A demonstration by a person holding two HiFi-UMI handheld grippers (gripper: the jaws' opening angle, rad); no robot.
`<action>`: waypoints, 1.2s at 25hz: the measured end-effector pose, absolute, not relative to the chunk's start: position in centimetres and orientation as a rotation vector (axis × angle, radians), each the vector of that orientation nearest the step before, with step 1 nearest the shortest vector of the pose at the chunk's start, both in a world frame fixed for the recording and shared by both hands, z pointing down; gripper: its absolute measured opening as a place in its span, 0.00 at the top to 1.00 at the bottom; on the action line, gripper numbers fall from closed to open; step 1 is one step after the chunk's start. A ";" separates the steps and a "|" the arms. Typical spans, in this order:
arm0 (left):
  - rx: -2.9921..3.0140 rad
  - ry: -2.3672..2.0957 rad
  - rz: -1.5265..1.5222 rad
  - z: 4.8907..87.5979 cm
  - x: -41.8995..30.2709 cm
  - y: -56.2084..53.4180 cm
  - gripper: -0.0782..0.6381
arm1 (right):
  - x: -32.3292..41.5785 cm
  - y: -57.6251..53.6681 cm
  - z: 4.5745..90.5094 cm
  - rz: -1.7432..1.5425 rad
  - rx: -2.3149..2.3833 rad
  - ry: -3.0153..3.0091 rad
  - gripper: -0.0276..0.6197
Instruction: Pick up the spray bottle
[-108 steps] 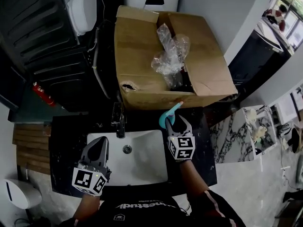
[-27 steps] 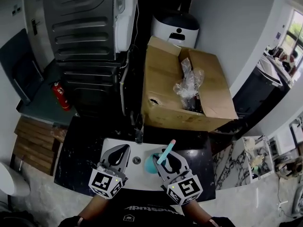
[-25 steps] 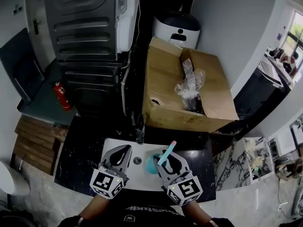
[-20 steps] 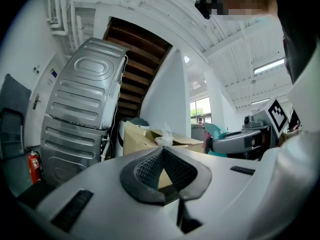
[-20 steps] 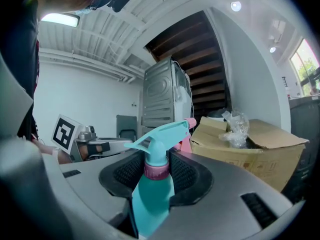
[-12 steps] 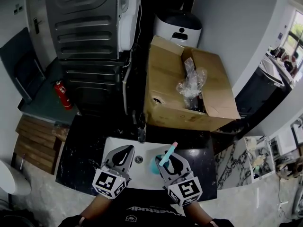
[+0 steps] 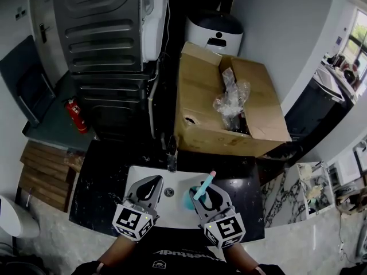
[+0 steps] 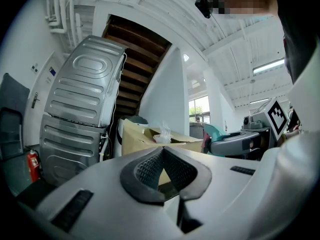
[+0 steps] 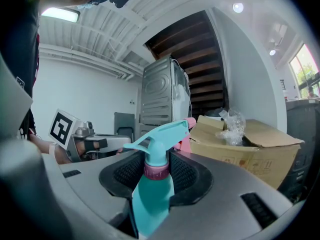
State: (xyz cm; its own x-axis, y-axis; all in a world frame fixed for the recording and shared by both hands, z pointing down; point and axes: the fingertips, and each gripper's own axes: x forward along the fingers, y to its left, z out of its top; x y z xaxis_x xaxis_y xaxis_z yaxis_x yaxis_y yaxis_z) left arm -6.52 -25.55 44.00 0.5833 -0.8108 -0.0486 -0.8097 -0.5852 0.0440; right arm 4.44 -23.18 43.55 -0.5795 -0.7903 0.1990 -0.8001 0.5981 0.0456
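A teal spray bottle (image 9: 152,194) with a pink collar and pink nozzle tip stands upright between the jaws of my right gripper (image 9: 156,173), which is shut on its neck and shoulders. In the head view the spray bottle (image 7: 195,195) is held over the right part of the white sink (image 7: 172,213), its trigger head slanting up and to the right. My left gripper (image 7: 153,182) hangs beside it over the sink's left part. In the left gripper view the left gripper (image 8: 164,169) has its pads together with nothing between them.
An open cardboard box (image 7: 229,105) with crumpled clear plastic stands behind the black counter (image 7: 97,176). A faucet (image 7: 171,160) rises at the sink's back edge. A grey washing machine (image 7: 103,56), a white bin (image 7: 215,33) and a red fire extinguisher (image 7: 74,116) lie beyond.
Since about four seconds ago the spray bottle has come from the counter's back edge by the box to above the sink in my right gripper. Over the last second, hardly anything moved.
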 end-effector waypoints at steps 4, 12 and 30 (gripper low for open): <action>2.778 -1.420 -0.094 44.0 -6.4 -25.4 0.87 | 4.5 -23.1 43.5 0.066 1.328 -2.635 0.68; 2.779 -1.411 -0.096 44.0 -6.3 -25.1 0.87 | 4.5 -22.7 43.6 0.074 1.333 -2.634 0.68; 2.787 -1.385 -0.098 43.8 -5.7 -25.1 0.87 | 5.0 -22.5 43.2 0.070 1.351 -2.630 0.68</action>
